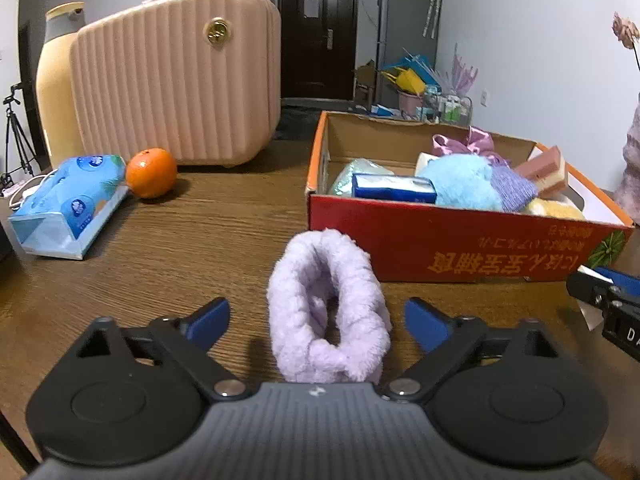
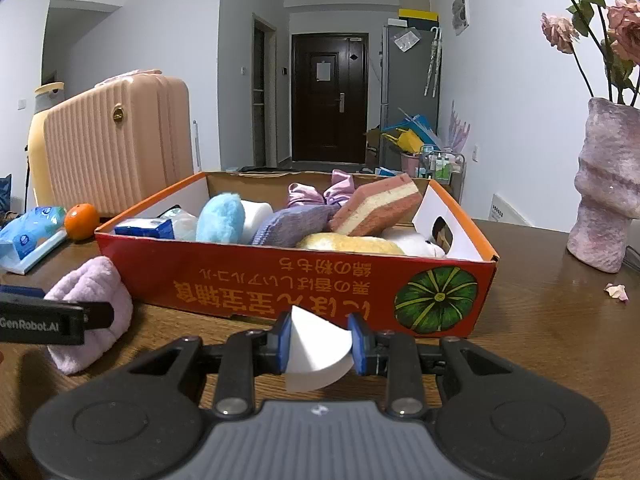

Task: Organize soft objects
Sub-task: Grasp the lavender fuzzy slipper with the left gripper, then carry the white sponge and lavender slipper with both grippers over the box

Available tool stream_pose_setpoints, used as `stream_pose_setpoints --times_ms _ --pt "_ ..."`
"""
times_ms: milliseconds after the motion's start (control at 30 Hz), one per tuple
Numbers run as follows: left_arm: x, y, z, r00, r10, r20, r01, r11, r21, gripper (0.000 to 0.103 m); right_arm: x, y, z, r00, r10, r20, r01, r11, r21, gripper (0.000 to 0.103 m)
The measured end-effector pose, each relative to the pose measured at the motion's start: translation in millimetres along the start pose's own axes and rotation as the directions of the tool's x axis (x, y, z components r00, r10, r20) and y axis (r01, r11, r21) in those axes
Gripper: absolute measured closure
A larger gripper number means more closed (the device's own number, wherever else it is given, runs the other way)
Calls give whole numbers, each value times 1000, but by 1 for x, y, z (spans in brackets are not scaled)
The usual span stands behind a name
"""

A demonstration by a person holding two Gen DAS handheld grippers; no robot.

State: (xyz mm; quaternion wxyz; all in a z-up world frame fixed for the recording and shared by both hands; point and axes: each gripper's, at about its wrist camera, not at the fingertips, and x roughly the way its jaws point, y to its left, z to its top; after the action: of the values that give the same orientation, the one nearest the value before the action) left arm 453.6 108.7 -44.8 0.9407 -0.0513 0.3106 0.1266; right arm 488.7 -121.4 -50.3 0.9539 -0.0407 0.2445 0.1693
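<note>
Taking the red box [image 1: 460, 236] as my landmark and going left to right: far left of it on the counter [image 1: 192, 248] I see a tissue pack [image 1: 68, 200], then an orange [image 1: 151, 173], with a pink suitcase [image 1: 172, 76] behind them. Just off the box's front left corner lies a lilac fluffy band [image 1: 328, 308]. My left gripper [image 1: 316, 322] has its fingers [image 1: 210, 320] spread wide on either side of the band, not pressing it. The box holds soft things: a blue tissue packet [image 1: 394, 188], a blue plush [image 1: 464, 182], a layered sponge [image 1: 546, 168].

Only the right wrist view shows what my right gripper [image 2: 318, 344] carries: its fingers are closed on a white sponge piece [image 2: 316, 350], held in front of the box's near wall. That view alone also shows the pumpkin print [image 2: 436, 300] on the box and, right of it, a vase [image 2: 604, 188] with roses.
</note>
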Motion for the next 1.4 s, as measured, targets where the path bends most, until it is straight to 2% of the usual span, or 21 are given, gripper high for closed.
stream_pose_setpoints --times_ms 100,133,167,233,267,333,800,1133,1400 --pt "3 -1 0 999 -23 -24 23 1000 8 29 0 0 0 1000 -4 0 4 1000 1 74" --pt "5 0 0 999 -32 -34 32 999 8 36 0 0 0 1000 -4 1 4 1000 1 74" --pt "7 0 0 998 -41 -45 41 999 7 47 0 0 0 1000 -3 0 3 1000 1 74" --pt "10 1 0 996 -58 -65 58 998 4 61 0 0 0 1000 -4 2 4 1000 1 74" --pt "11 2 0 995 -66 -73 66 998 3 66 0 0 0 1000 -4 3 4 1000 2 74" --pt "11 3 0 995 -71 -71 71 997 0 70 0 0 0 1000 -3 6 3 1000 2 74" --pt "2 7 1 997 -61 -44 60 998 -24 73 -6 0 0 1000 4 28 -4 1000 7 74" --pt "-26 5 7 995 -80 57 81 997 -6 74 -16 1 4 997 20 72 -21 1000 10 74" --pt "-52 4 17 984 -110 142 113 994 -12 74 -24 2 9 992 41 117 -43 999 13 74"
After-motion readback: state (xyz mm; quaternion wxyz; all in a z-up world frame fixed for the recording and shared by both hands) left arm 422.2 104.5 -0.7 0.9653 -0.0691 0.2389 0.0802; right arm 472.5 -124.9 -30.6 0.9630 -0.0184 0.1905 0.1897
